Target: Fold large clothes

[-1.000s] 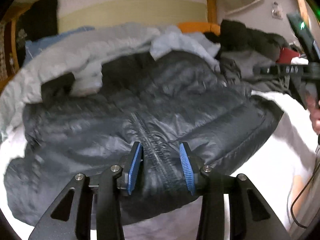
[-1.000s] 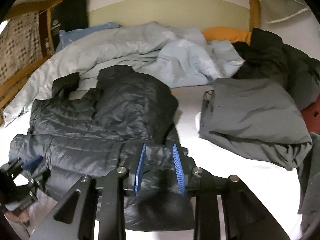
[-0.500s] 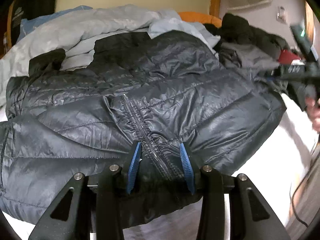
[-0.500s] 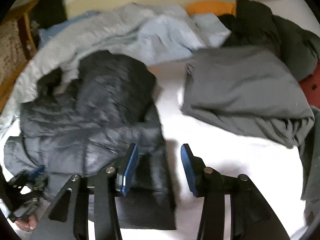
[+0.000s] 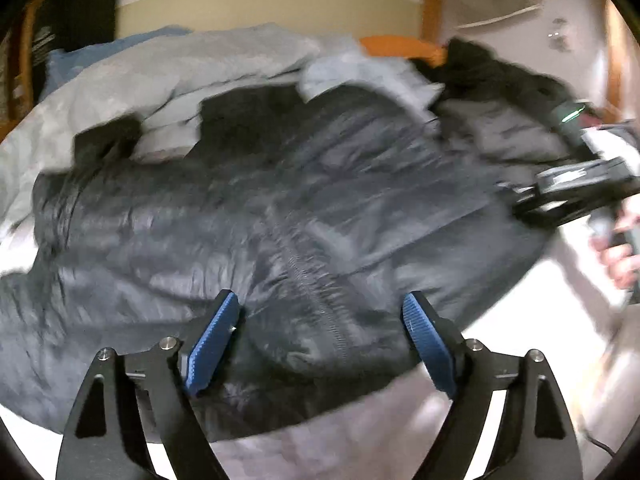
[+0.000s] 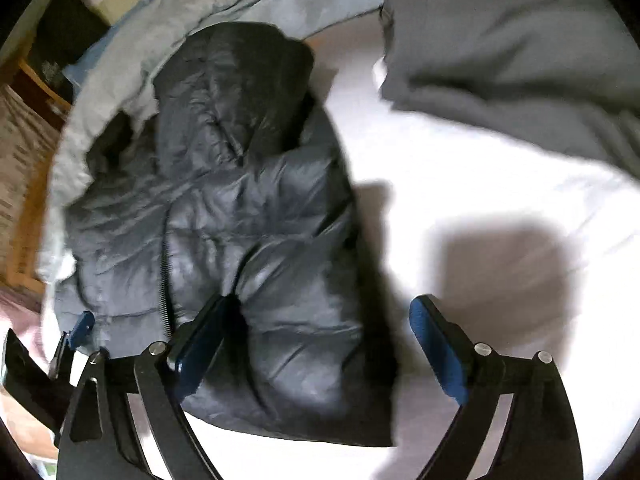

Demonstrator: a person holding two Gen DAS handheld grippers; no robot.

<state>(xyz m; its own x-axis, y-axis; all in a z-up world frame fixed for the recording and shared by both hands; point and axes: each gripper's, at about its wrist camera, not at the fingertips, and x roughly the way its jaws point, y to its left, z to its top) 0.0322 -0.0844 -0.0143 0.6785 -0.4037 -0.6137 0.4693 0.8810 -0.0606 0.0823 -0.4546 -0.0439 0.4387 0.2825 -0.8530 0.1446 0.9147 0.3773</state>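
Note:
A dark grey puffer jacket (image 5: 280, 208) lies spread on the white sheet, zipper facing up. My left gripper (image 5: 320, 320) hovers over its near hem, jaws opening; the zipper strip lies between the blue pads (image 5: 214, 340) and neither pad presses on it. In the right wrist view the jacket (image 6: 240, 220) fills the left half. My right gripper (image 6: 316, 332) points steeply down over the jacket's right hem corner, jaws opening, with the fabric loose under them. The right gripper (image 5: 580, 184), with a hand on it, shows at the left view's right edge. The left gripper (image 6: 76, 332) shows at lower left.
A folded grey garment (image 6: 520, 60) lies to the right of the jacket, across a strip of bare white sheet (image 6: 480, 200). A pale blue-grey duvet (image 5: 180, 68) is bunched behind the jacket, with an orange pillow (image 5: 400, 46) and a pile of black clothes (image 5: 500, 76). A wooden bed frame (image 6: 24, 240) runs along the left.
Both grippers were shut on the jacket's hem and have let go, their jaws now spread wide. The right gripper has sunk and tipped downward. The jacket has settled onto the bed.

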